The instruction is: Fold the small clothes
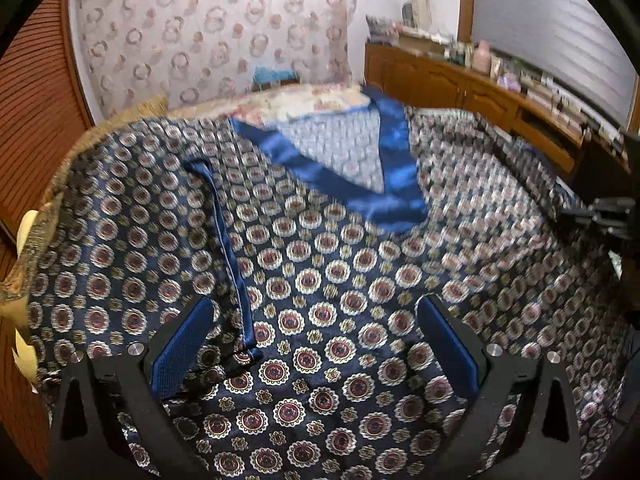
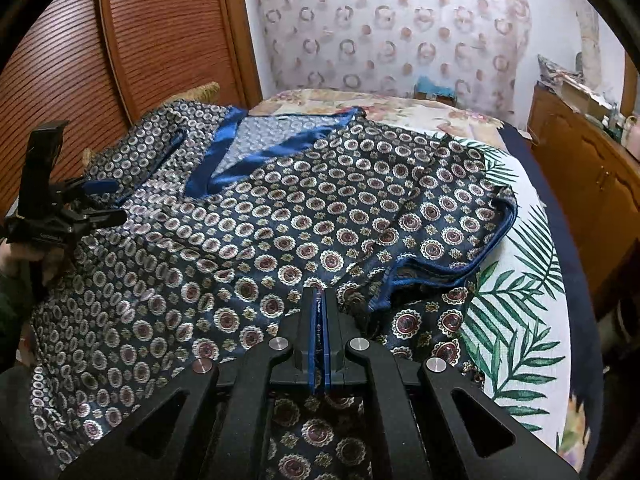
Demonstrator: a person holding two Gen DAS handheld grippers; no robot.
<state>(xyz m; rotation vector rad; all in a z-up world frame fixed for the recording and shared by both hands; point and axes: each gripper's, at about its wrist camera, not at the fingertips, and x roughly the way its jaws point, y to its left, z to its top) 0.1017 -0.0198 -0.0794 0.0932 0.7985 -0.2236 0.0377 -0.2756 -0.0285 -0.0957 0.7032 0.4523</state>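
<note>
A dark navy top (image 1: 328, 272) with round medallion print and a shiny blue V-neck trim (image 1: 392, 168) lies spread on the bed. In the left wrist view my left gripper (image 1: 316, 344) is open just above the fabric, beside a blue-edged sleeve hem (image 1: 232, 264). In the right wrist view the same top (image 2: 280, 216) fills the middle, and my right gripper (image 2: 320, 304) is shut on a pinch of its fabric near the blue-edged sleeve (image 2: 452, 268). The left gripper (image 2: 104, 204) shows at the far left over the top.
The bed has a white palm-leaf cover (image 2: 516, 304) and a floral sheet (image 2: 400, 104). A slatted wooden wardrobe door (image 2: 140, 40) stands to the left. A wooden cabinet (image 1: 472, 88) with clutter on it runs along the right. A patterned curtain (image 1: 216, 32) hangs behind.
</note>
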